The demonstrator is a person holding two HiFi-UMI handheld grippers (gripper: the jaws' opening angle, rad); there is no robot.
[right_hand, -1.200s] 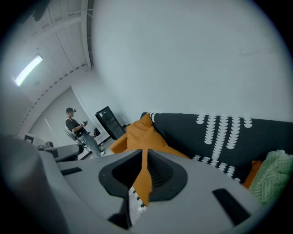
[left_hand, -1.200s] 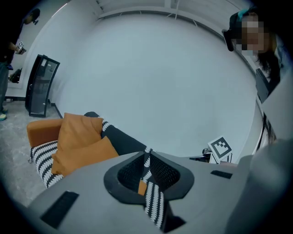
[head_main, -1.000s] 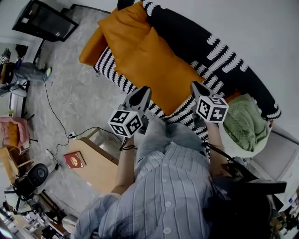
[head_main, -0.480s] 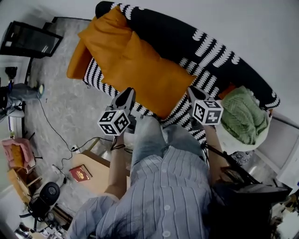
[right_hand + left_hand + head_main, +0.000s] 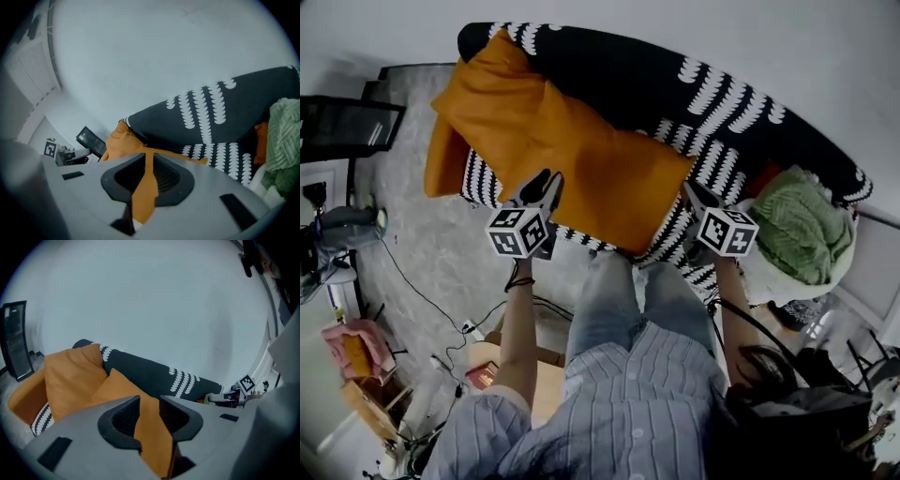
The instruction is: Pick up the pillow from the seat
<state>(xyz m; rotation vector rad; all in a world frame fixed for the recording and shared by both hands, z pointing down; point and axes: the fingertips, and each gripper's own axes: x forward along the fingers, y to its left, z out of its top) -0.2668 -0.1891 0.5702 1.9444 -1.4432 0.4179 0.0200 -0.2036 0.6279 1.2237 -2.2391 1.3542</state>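
Two orange pillows lie on the black-and-white sofa (image 5: 727,98): a long one (image 5: 591,164) on the seat and another (image 5: 483,89) against the left end. My left gripper (image 5: 546,180) hovers at the long pillow's front left edge. Its jaws have just been opening and stand slightly apart, with nothing pressed between them. In the left gripper view, orange pillow fabric (image 5: 117,390) shows through the gap of that gripper (image 5: 150,401). My right gripper (image 5: 690,190) is shut by the pillow's right corner and holds nothing. In the right gripper view, the pillow (image 5: 123,140) lies beyond that gripper (image 5: 149,157).
A green knitted blanket (image 5: 802,230) is heaped on the sofa's right end. The person's jeans-clad legs (image 5: 619,300) stand against the sofa front. A wooden table with a red book (image 5: 481,375) is behind at lower left. A dark screen (image 5: 347,127) stands at the left.
Both grippers have come down and forward toward the sofa seat, ending at the front edge of the long pillow. The left jaws have parted a little; the right stayed shut.
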